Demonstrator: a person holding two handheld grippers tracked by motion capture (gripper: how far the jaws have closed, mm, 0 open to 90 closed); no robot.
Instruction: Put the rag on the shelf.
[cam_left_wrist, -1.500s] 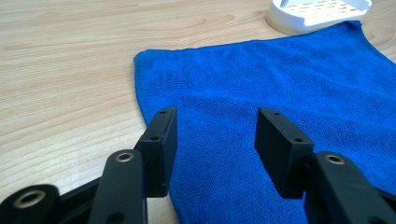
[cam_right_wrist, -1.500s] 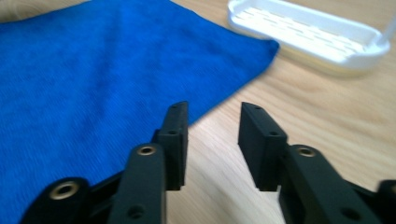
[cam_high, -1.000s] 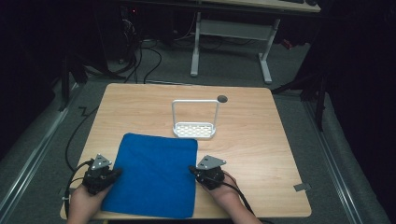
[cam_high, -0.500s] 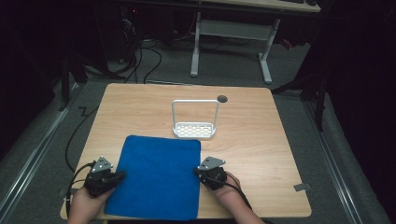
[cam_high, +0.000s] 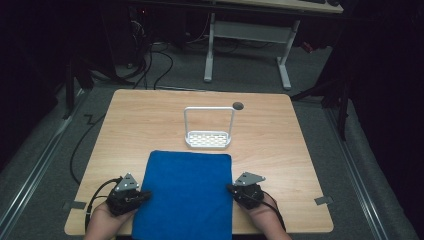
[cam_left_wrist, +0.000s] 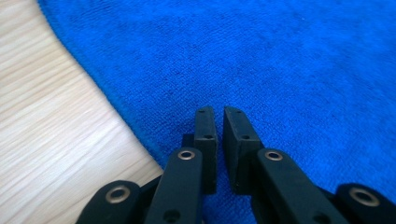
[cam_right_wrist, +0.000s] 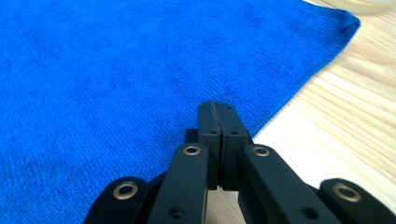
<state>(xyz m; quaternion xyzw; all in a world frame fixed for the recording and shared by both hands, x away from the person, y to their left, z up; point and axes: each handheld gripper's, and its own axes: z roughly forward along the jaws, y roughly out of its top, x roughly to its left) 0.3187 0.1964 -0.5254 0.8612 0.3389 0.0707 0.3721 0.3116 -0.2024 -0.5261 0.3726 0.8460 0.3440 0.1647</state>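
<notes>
High view — the blue towel (cam_high: 184, 195) lies flat on the near half of the table (cam_high: 280, 145), its far edge just short of the white rack (cam_high: 208, 131). My left gripper (cam_high: 142, 195) sits at the towel's left edge, my right gripper (cam_high: 232, 189) at its right edge. Against the frames from a second ago, both hands have drawn toward me along those edges, and the towel itself has not shifted or lifted. I read this as lining up on the near corners, not yet a grasp.

Left gripper view — jaws stand narrowly apart, a thin slit between them, tips resting over the towel (cam_left_wrist: 261, 60) just inside its hem. Nothing is caught between them as far as I can see. Bare table (cam_left_wrist: 51, 121) lies to the side.

Right gripper view — jaws pressed fully together, no gap, tips over the towel's (cam_right_wrist: 116, 65) edge where cloth meets wood (cam_right_wrist: 345, 116). No fold of cloth rises between them — closed on nothing, I judge.

Meaning: neither side has hold. The right must open before it can pinch the hem.
</notes>
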